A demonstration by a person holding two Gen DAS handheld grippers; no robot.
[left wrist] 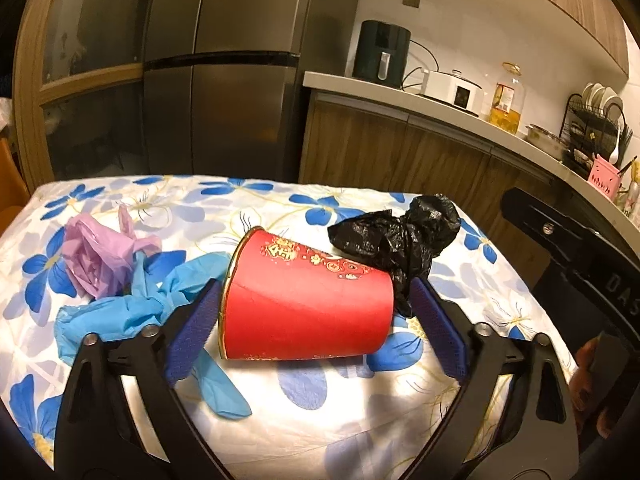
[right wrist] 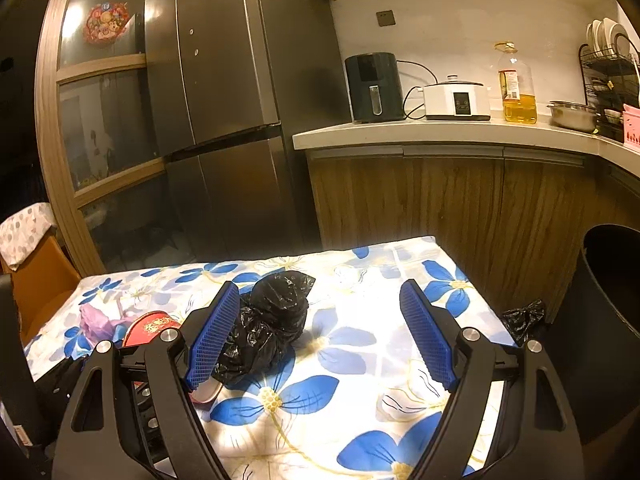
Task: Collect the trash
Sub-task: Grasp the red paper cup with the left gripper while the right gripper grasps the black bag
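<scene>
Four pieces of trash lie on the desk [left wrist: 360,420], which is covered by a white cloth with blue flowers; a dark bin [right wrist: 608,300] stands beside its right edge. Largest is the red paper cup [left wrist: 304,304], on its side with the mouth turned left, lying between the jaws of the left gripper [left wrist: 316,328], which stand apart with neither pad yet pressing on it. The cup is probably light and thin-walled, so it should be taken across its mid-body with gentle pressure, since a hard squeeze would likely crush it. Next, the crumpled black plastic bag [right wrist: 268,328], touching the cup's base end, lies just inside the left pad of the right gripper [right wrist: 320,336], whose jaws are also apart and empty. It looks soft, slippery and nearly weightless, and is best pinched at its thickest bunch. The blue glove [left wrist: 132,312] and the smaller purple plastic bag [left wrist: 100,260], left of the cup, look limp and should be gathered at a fold.
</scene>
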